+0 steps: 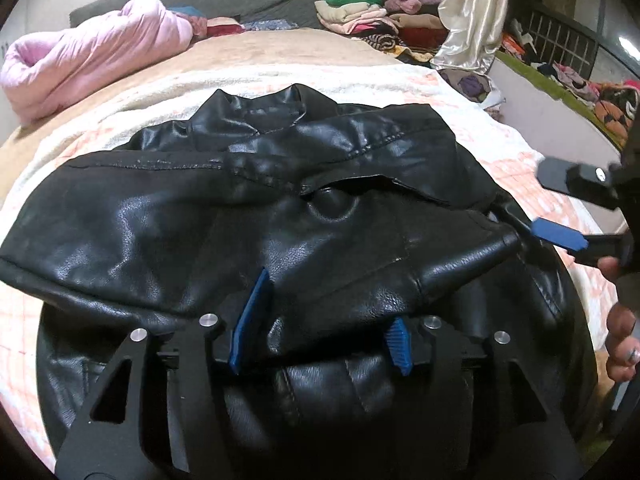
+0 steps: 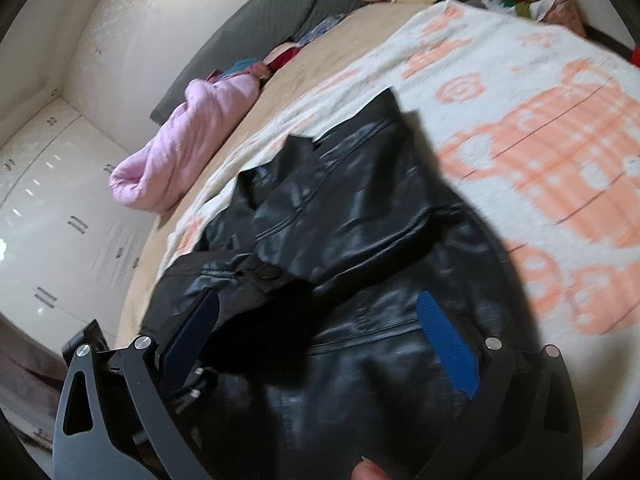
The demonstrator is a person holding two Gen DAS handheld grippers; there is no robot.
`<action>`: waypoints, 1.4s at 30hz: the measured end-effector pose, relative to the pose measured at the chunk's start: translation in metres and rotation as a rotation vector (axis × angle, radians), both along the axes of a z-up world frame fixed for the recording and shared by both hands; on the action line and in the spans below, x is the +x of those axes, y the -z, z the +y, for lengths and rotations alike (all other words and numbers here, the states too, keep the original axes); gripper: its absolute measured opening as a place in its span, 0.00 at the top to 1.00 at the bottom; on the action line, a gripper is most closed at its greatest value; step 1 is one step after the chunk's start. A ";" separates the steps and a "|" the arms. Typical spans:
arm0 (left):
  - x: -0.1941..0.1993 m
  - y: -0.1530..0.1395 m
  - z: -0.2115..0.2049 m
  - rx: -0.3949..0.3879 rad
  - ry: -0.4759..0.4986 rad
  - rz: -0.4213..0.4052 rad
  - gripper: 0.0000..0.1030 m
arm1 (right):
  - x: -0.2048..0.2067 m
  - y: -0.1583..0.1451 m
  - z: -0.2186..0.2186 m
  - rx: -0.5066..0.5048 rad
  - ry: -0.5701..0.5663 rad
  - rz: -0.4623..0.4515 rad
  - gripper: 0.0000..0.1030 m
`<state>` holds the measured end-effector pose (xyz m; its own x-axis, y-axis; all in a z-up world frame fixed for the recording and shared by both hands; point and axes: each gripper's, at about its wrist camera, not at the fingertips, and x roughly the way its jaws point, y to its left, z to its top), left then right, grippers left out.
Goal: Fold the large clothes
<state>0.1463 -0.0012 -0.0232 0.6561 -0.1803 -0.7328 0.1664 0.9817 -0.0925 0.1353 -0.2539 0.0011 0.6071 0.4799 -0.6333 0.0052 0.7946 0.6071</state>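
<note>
A black leather jacket lies on the bed, on top of a white blanket with orange shapes. It is partly folded, with its sleeves pulled in over the middle, so it looks like the folding is well under way. The left gripper sits low over the near part of the jacket. Its blue pads are apart and do not squeeze anything, so it is open, likely because that part now lies where it should. The right gripper is open too, with its two fingers spread wide over the jacket's right side. In the left view one blue pad is close to a jacket edge, maybe to grab it next. A pink quilt and a pile of clothes sit far back, well away from the jacket.
</note>
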 end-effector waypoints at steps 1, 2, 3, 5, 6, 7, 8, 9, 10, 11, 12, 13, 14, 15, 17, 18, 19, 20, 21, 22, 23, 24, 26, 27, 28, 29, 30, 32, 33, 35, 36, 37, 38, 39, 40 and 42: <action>-0.001 0.000 0.001 -0.008 0.002 0.004 0.46 | 0.001 -0.001 0.003 0.015 -0.012 0.002 0.04; -0.003 -0.001 0.002 -0.024 0.008 0.009 0.36 | 0.003 0.000 0.009 0.042 -0.033 0.004 0.05; -0.004 -0.002 0.002 -0.036 0.014 0.009 0.31 | 0.006 0.000 0.012 0.070 -0.049 0.010 0.05; -0.010 -0.004 0.003 -0.053 0.023 0.004 0.25 | 0.012 0.004 0.021 0.132 -0.080 0.036 0.14; -0.012 -0.005 0.004 -0.053 0.027 0.004 0.25 | 0.017 0.008 0.026 0.169 -0.095 0.059 0.18; -0.014 -0.005 0.004 -0.060 0.030 0.008 0.24 | 0.020 0.011 0.029 0.190 -0.100 0.081 0.22; -0.016 -0.005 0.006 -0.073 0.035 0.014 0.22 | 0.025 0.015 0.034 0.205 -0.104 0.105 0.25; -0.018 -0.006 0.007 -0.086 0.041 0.018 0.21 | 0.027 0.016 0.037 0.206 -0.106 0.116 0.26; -0.021 -0.008 0.009 -0.102 0.049 0.018 0.19 | 0.030 0.018 0.041 0.202 -0.105 0.126 0.31; -0.024 -0.009 0.011 -0.111 0.053 0.015 0.18 | 0.031 0.018 0.043 0.204 -0.107 0.130 0.37; -0.029 -0.012 0.015 -0.117 0.053 0.010 0.18 | 0.034 0.019 0.046 0.209 -0.113 0.136 0.39; -0.031 -0.014 0.018 -0.123 0.049 0.008 0.17 | 0.036 0.020 0.048 0.211 -0.116 0.144 0.45; -0.034 -0.016 0.022 -0.135 0.043 0.007 0.17 | 0.038 0.021 0.051 0.205 -0.118 0.148 0.48; -0.036 -0.018 0.026 -0.146 0.039 0.006 0.17 | 0.039 0.022 0.053 0.192 -0.119 0.148 0.50; -0.042 -0.023 0.038 -0.164 0.020 -0.001 0.17 | 0.041 0.022 0.057 0.168 -0.117 0.151 0.54; -0.046 -0.026 0.045 -0.166 0.005 -0.009 0.17 | 0.041 0.023 0.059 0.162 -0.120 0.149 0.55; -0.048 -0.028 0.050 -0.166 -0.005 -0.014 0.17 | 0.040 0.023 0.062 0.147 -0.125 0.142 0.57; -0.050 -0.031 0.057 -0.165 -0.020 -0.020 0.16 | 0.040 0.021 0.065 0.119 -0.129 0.131 0.60; -0.053 -0.034 0.066 -0.166 -0.045 -0.030 0.16 | 0.040 0.020 0.066 0.101 -0.132 0.123 0.62; -0.054 -0.037 0.073 -0.171 -0.062 -0.036 0.15 | 0.040 0.021 0.067 0.090 -0.135 0.115 0.70; -0.056 -0.038 0.081 -0.175 -0.077 -0.042 0.15 | 0.039 0.018 0.068 0.077 -0.140 0.096 0.83; -0.057 -0.041 0.088 -0.175 -0.096 -0.048 0.15 | 0.040 0.016 0.070 0.069 -0.146 0.082 0.88; -0.059 -0.044 0.108 -0.174 -0.150 -0.056 0.14 | 0.040 0.005 0.074 0.036 -0.154 0.027 0.90; -0.059 -0.044 0.117 -0.178 -0.171 -0.056 0.14 | 0.039 -0.006 0.077 -0.002 -0.160 -0.014 0.90; -0.059 -0.044 0.125 -0.178 -0.188 -0.056 0.14 | 0.037 -0.017 0.081 -0.038 -0.171 -0.051 0.90; -0.059 -0.044 0.134 -0.170 -0.215 -0.057 0.14 | 0.037 -0.027 0.085 -0.070 -0.187 -0.086 0.91; -0.059 -0.045 0.140 -0.166 -0.231 -0.057 0.14 | 0.036 -0.046 0.090 -0.123 -0.218 -0.141 0.92; -0.060 -0.047 0.155 -0.170 -0.276 -0.061 0.14 | 0.036 -0.076 0.098 -0.206 -0.263 -0.234 0.94; -0.061 -0.050 0.164 -0.181 -0.299 -0.069 0.14 | 0.035 -0.088 0.100 -0.238 -0.280 -0.272 0.94; -0.062 -0.057 0.173 -0.185 -0.326 -0.086 0.14 | 0.035 -0.118 0.101 -0.308 -0.307 -0.348 0.95; -0.061 -0.060 0.177 -0.183 -0.338 -0.094 0.14 | 0.034 -0.126 0.099 -0.327 -0.309 -0.369 0.95; -0.061 -0.062 0.179 -0.181 -0.348 -0.100 0.14 | 0.035 -0.135 0.097 -0.344 -0.306 -0.390 0.95; -0.060 -0.065 0.182 -0.184 -0.360 -0.103 0.13 | 0.036 -0.143 0.094 -0.366 -0.300 -0.410 0.95; -0.059 -0.066 0.184 -0.190 -0.371 -0.103 0.12 | 0.036 -0.149 0.091 -0.409 -0.292 -0.435 0.95; -0.057 -0.066 0.186 -0.198 -0.380 -0.101 0.12 | 0.037 -0.152 0.089 -0.439 -0.288 -0.448 0.95; -0.052 -0.066 0.187 -0.216 -0.396 -0.091 0.12 | 0.042 -0.149 0.085 -0.460 -0.288 -0.443 0.95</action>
<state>0.0945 0.1861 0.0424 0.7649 -0.0454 -0.6425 -0.2006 0.9311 -0.3046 0.1774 -0.1685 0.1501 0.7438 0.4036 -0.5327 -0.4150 0.9037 0.1053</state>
